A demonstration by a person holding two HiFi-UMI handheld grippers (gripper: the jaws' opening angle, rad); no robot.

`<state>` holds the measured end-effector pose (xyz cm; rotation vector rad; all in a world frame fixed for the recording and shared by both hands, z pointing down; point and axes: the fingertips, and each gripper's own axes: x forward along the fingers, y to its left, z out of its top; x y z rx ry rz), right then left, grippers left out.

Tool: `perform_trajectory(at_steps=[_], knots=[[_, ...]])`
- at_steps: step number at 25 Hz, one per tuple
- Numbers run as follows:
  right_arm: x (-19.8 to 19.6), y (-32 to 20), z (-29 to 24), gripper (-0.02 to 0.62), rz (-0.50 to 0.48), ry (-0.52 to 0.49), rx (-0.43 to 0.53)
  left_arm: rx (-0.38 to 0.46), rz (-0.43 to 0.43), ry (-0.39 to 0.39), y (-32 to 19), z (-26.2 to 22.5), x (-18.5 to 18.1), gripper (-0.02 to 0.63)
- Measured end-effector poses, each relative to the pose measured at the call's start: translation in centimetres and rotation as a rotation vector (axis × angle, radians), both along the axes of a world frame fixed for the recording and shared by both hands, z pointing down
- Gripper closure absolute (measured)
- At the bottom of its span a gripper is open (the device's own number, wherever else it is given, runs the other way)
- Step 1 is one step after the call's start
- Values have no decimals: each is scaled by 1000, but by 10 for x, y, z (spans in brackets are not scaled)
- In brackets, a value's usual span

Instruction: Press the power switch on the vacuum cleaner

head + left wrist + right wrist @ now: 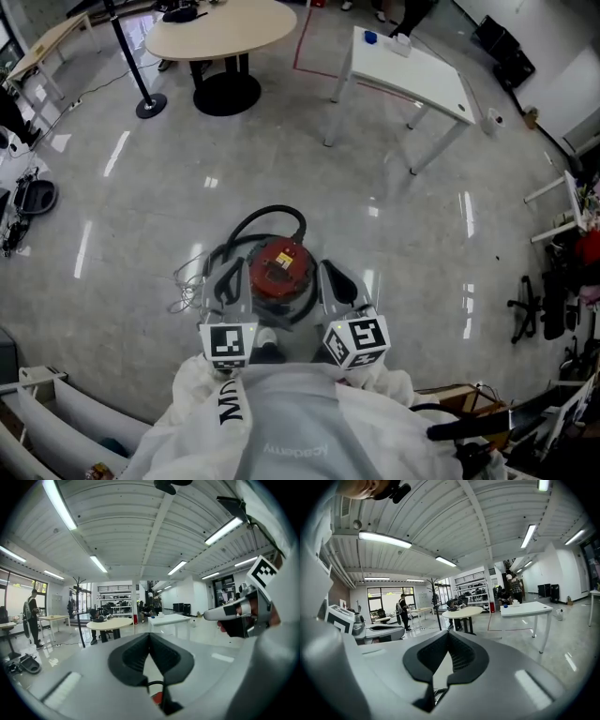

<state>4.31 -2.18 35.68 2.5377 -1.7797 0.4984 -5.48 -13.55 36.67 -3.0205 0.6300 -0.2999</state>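
Observation:
The vacuum cleaner (279, 269) is a red canister with a yellow label, ringed by a black hose (272, 217), standing on the shiny floor just in front of me. My left gripper (229, 272) hangs by its left side and my right gripper (330, 274) by its right side, both above it and apart from it. In the left gripper view the jaws of the left gripper (149, 637) meet at the tips with nothing between them; a red bit of the vacuum cleaner (158, 697) shows below. The right gripper (448, 634) is likewise shut and holds nothing.
Loose cables (187, 279) lie left of the vacuum. A round table (220, 28) and a white desk (408, 66) stand further ahead, with a pole stand (148, 103) to the left. An office chair (539, 305) is at the right. A person (401, 609) stands far off.

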Motion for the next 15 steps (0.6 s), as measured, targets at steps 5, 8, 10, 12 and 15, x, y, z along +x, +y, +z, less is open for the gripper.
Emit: perform_trajectory(at_steps=[5,8,10,12,15], knots=[[22,1,11,595,-81,-27,11,11,-87,-32,9,9,9,606],[43,5,11,595,-141,-36,22,7,-154,-45,19,10,21,606],[58,9,9,595,-188,-45,28,5,-194,-54,30,8,32,606],[72,16,9,595,-229,-56,28,5,-225,-65,42,6,45,606],[92,30,13,595,-288,-75,18,-2,-287,-71,62,7,63,606]])
